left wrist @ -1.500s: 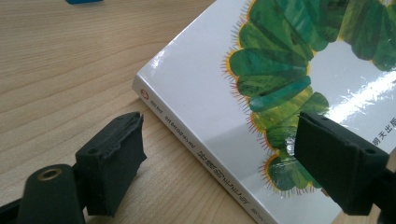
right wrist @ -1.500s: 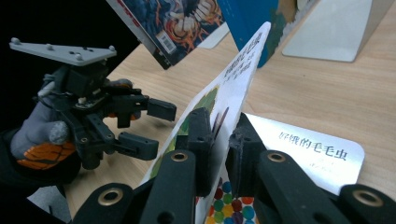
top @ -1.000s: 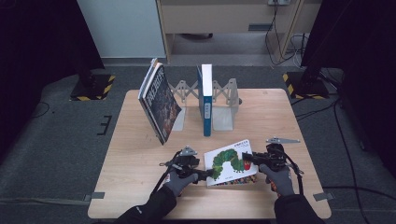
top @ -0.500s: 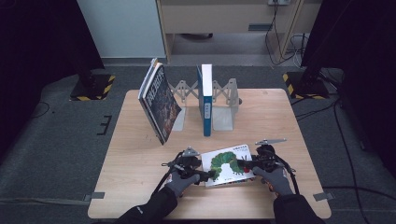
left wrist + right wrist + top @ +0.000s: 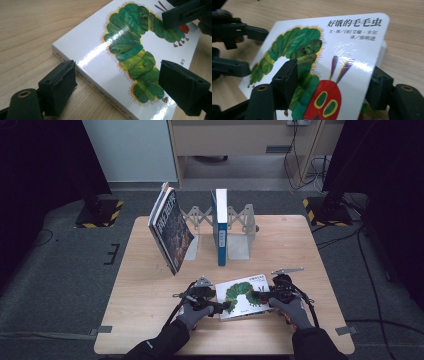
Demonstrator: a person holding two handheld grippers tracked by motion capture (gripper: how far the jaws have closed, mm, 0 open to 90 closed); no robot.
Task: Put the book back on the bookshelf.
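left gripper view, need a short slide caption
Open hand-held gripper straddling the spine corner of a caterpillar picture book on the wooden table.

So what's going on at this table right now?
A person works a caterpillar picture book lying near the front of the wooden table with a gripper in each hand. The right gripper straddles the book's end, one jaw over the cover and one under it; its jaws have just been opening. The left gripper stands open at the spine edge. Behind, a blue book stands upright in a metal bookend rack, and a dark book leans beside it.
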